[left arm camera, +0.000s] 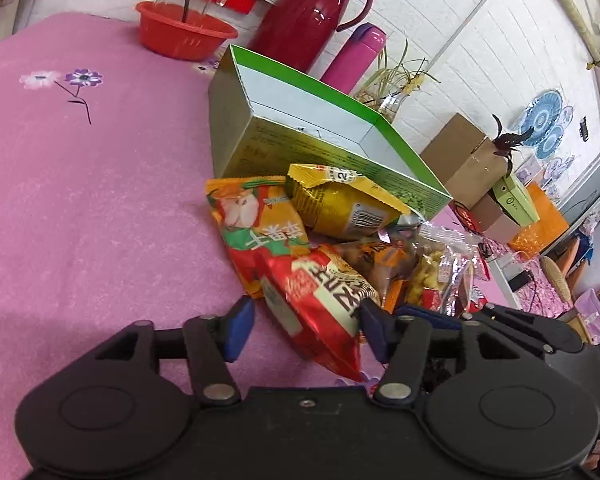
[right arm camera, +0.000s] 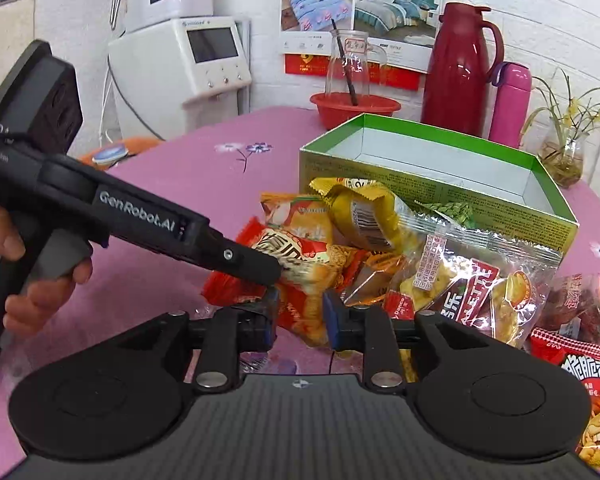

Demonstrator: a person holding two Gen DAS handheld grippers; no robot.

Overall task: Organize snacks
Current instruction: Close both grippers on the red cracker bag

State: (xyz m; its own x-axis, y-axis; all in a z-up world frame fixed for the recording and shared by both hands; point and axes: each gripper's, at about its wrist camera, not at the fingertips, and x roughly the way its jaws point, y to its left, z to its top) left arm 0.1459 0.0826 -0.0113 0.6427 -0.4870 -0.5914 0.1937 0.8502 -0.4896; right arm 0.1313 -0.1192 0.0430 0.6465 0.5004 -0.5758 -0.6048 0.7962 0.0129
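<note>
Beside the open green box (right arm camera: 428, 184), the left gripper (left arm camera: 306, 330) is straddling a red noodle-snack packet (left arm camera: 320, 300), pads apart; the right gripper (right arm camera: 300, 318) is pinching the same packet. Both tugging could tear it or scatter the snack pile (right arm camera: 440, 264).

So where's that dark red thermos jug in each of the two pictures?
Left wrist view: the dark red thermos jug stands at the top centre, behind the green box.
Right wrist view: the dark red thermos jug stands at the upper right, again behind the green box.
Shared landmark: the pink bottle beside the jug in both views.
</note>
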